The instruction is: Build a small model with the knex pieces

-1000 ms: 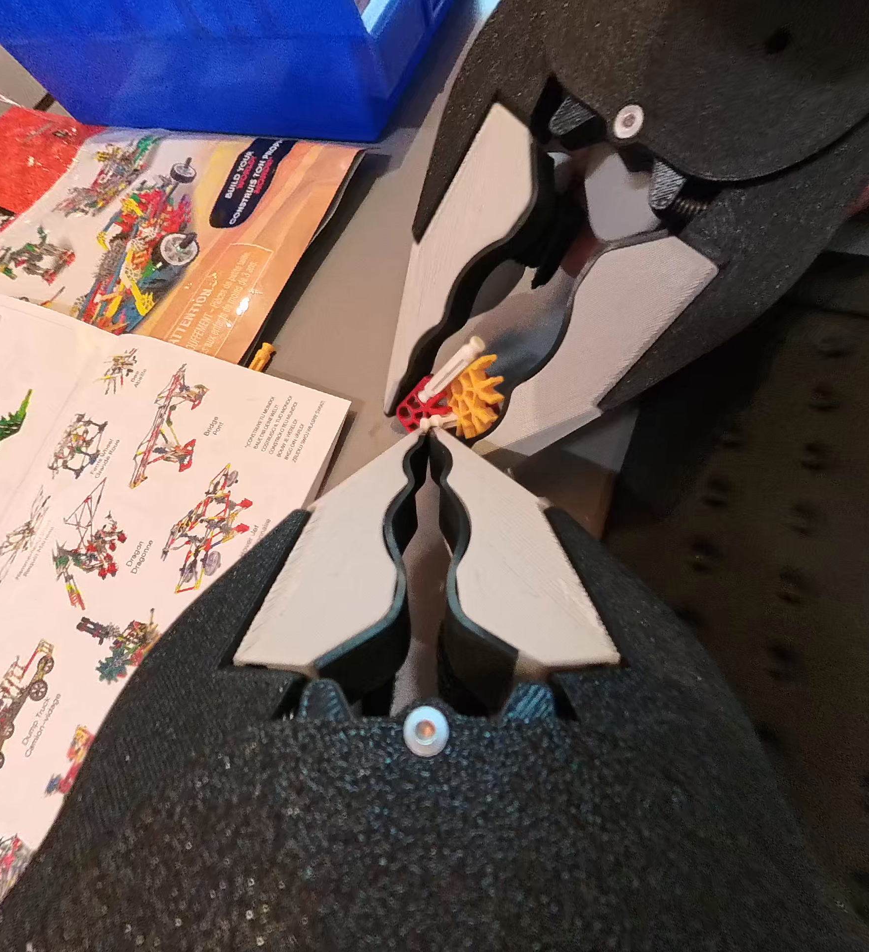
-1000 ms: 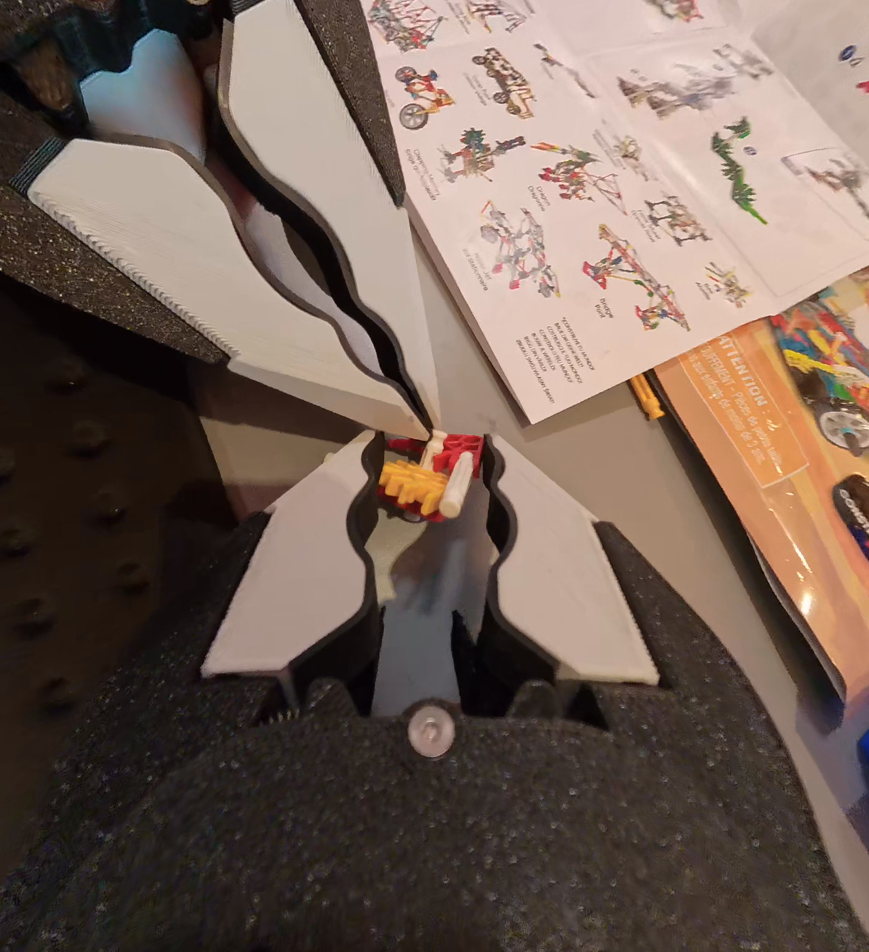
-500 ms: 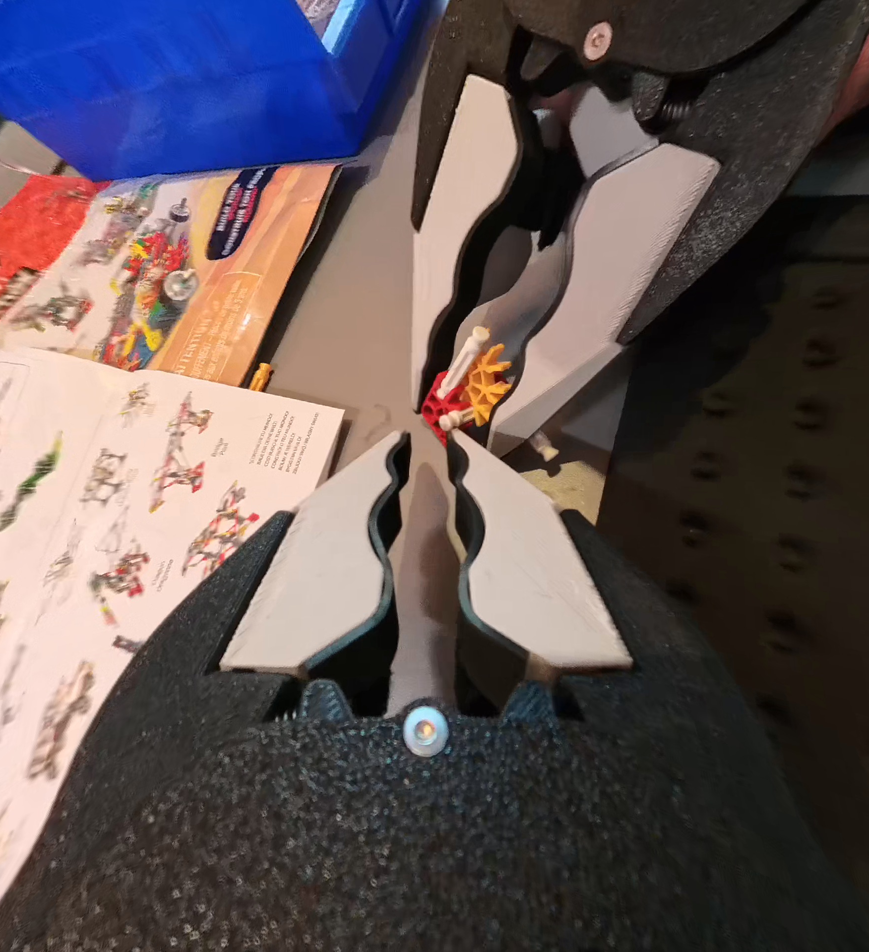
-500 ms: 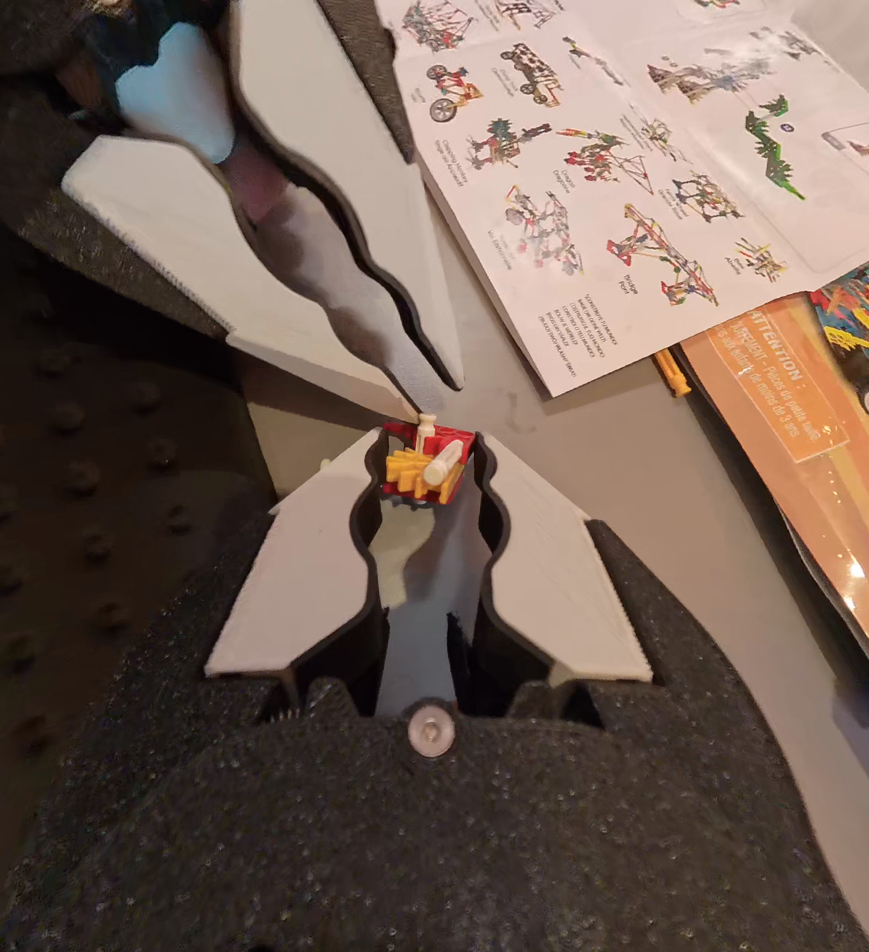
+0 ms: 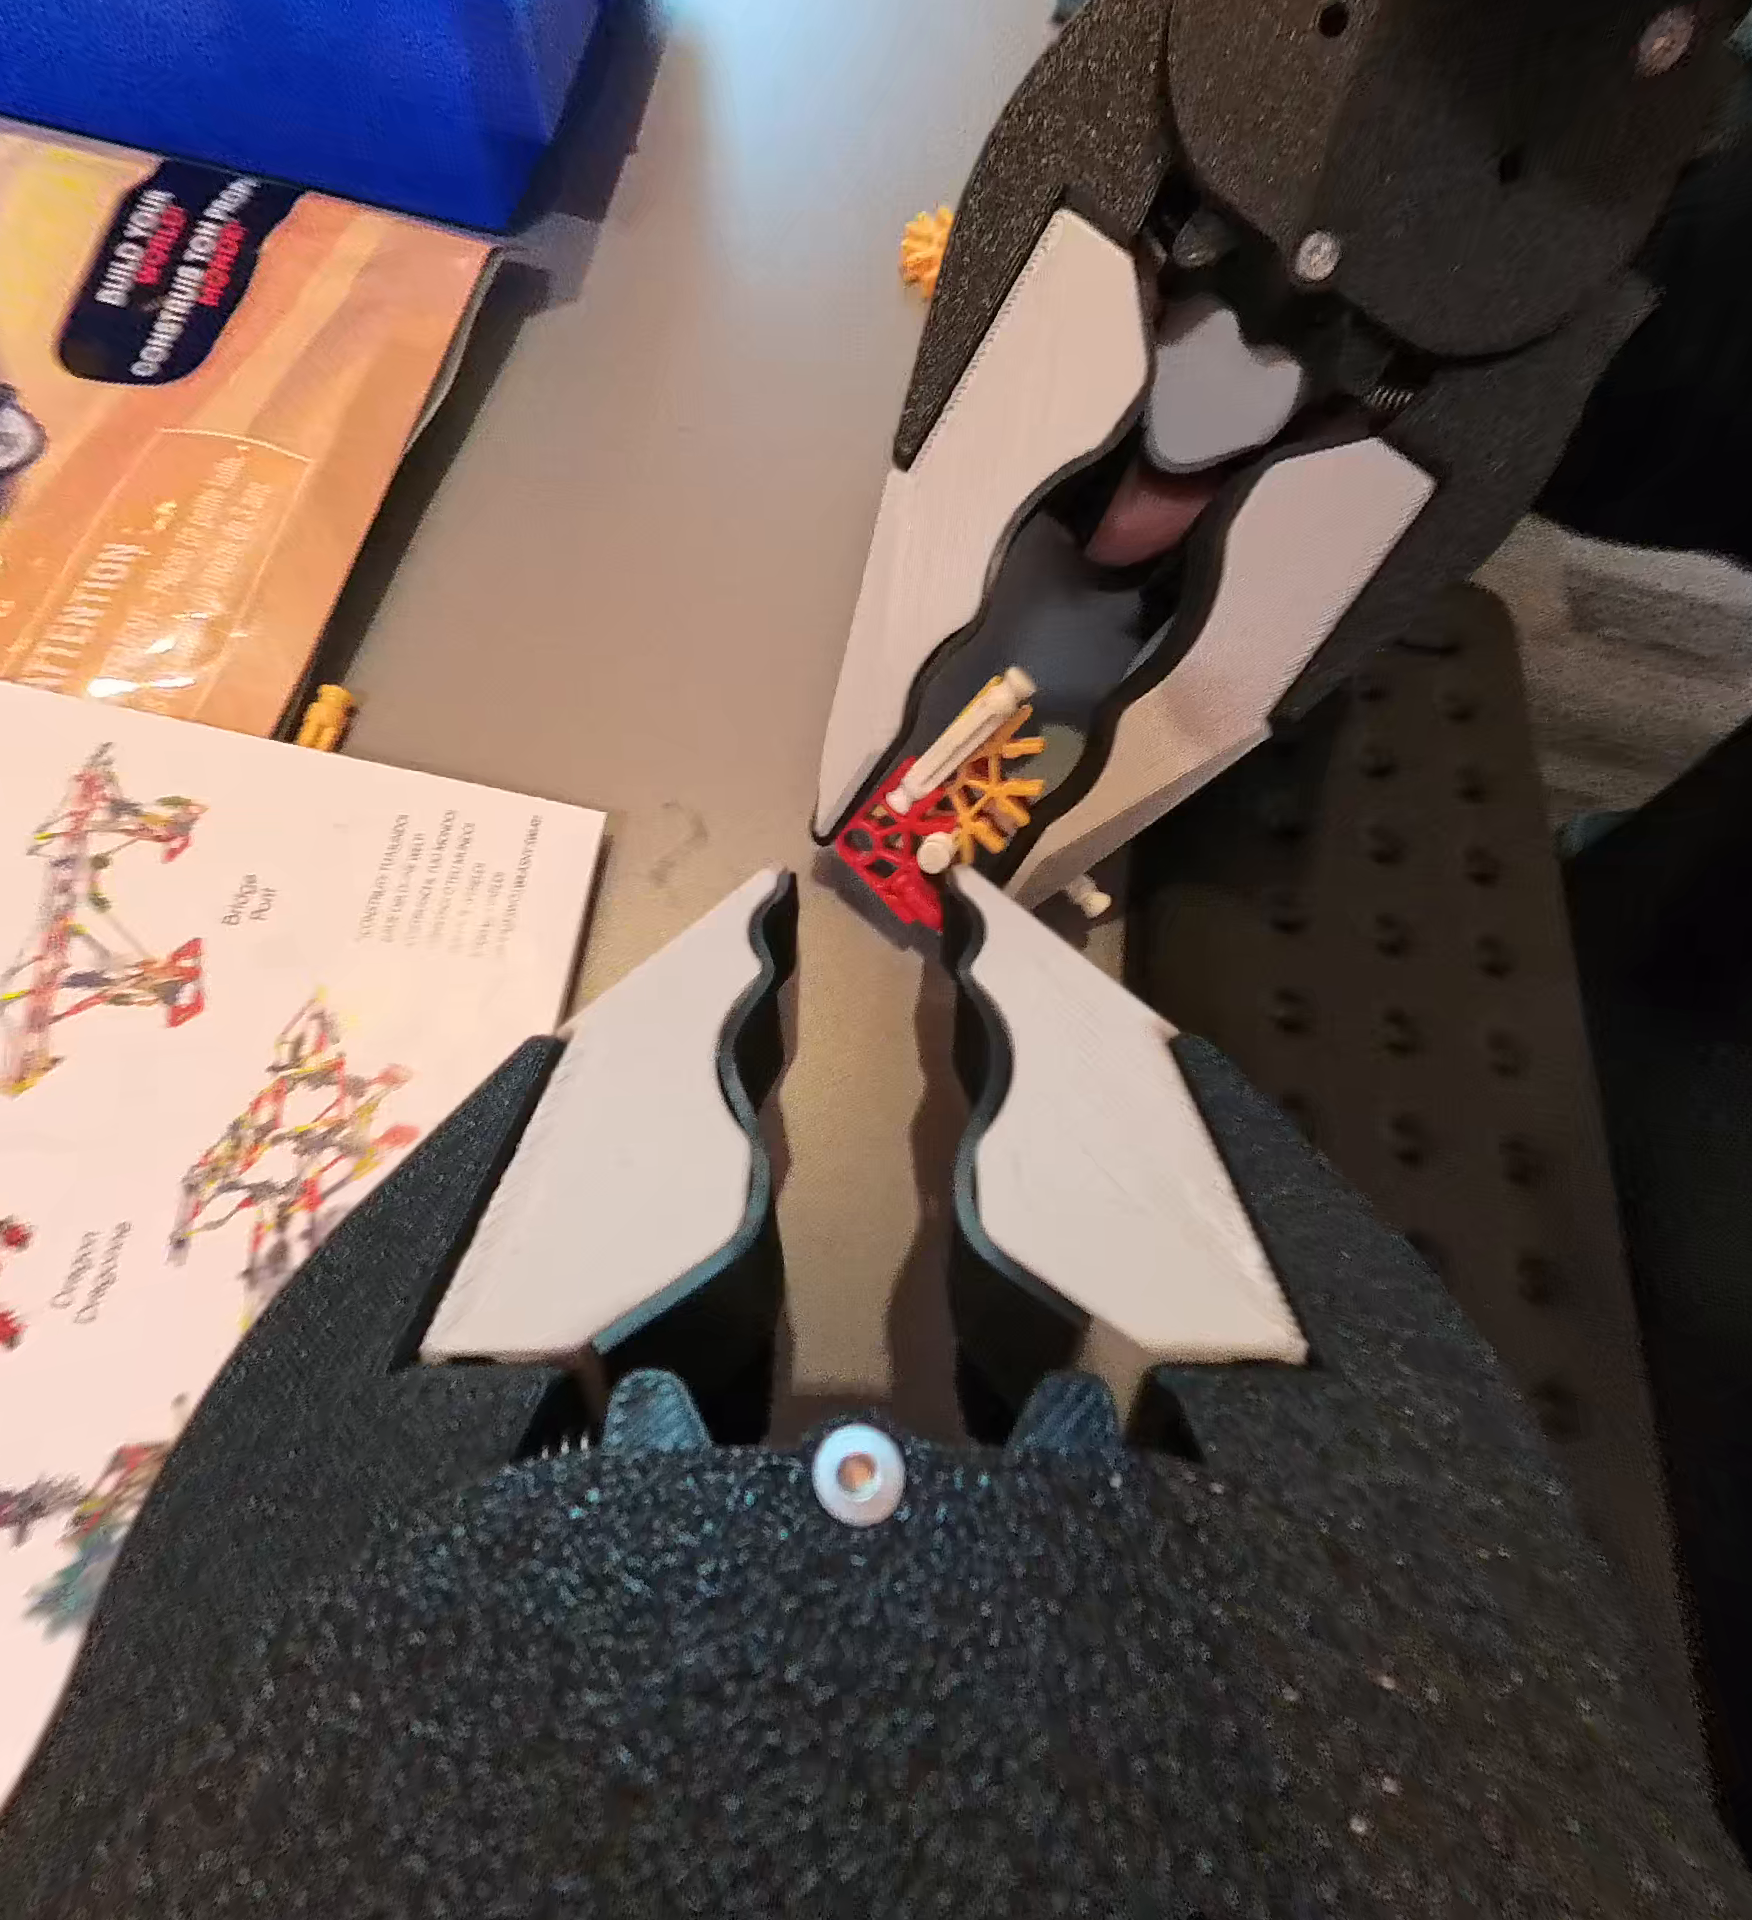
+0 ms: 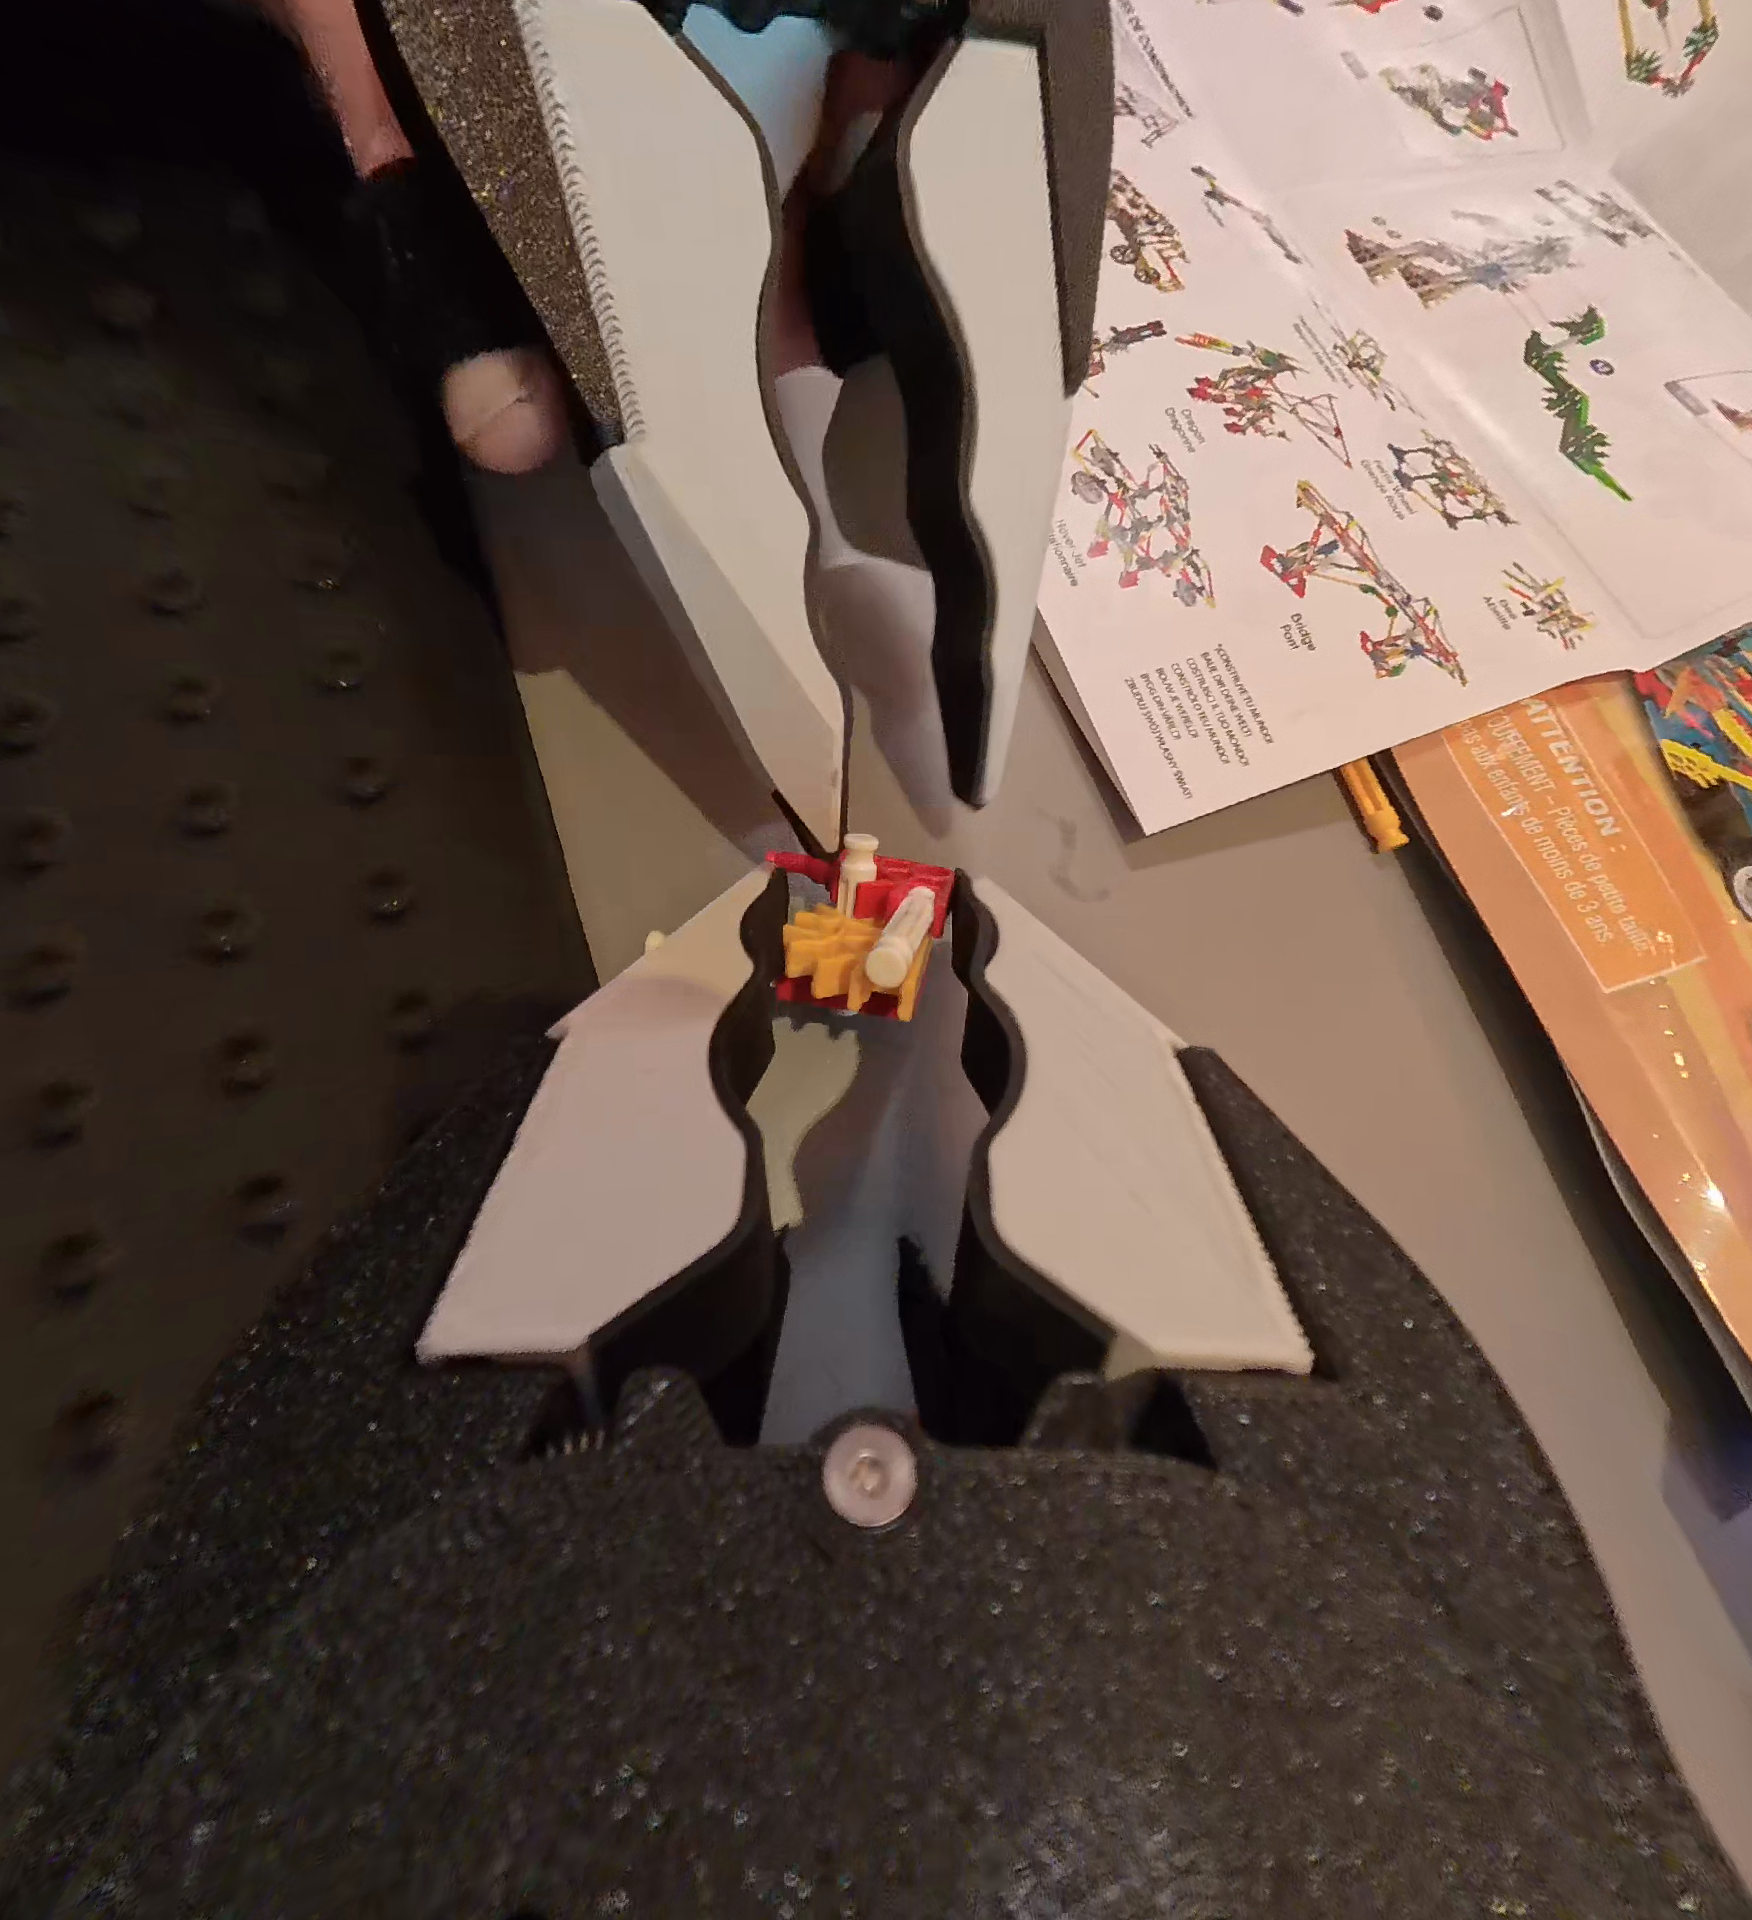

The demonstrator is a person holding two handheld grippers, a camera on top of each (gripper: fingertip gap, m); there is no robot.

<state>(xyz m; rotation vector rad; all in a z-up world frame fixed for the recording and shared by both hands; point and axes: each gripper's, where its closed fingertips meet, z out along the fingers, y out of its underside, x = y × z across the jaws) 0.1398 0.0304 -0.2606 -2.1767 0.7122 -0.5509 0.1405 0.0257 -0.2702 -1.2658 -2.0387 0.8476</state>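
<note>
A: Right gripper?
B: Clenched on a small toy assembly at frame centre: red connector, yellow snowflake piece, white rods. Pinched at the tips, probably so the rods stayed exposed.
A: Left gripper?
B: Jaws released, nothing in them, one tip just touching or beside the assembly's red corner; cannot tell which.
A: Surroundings?
B: Grey table; instruction sheet at left, orange packet and blue box upper left. Loose yellow piece near top.
</note>
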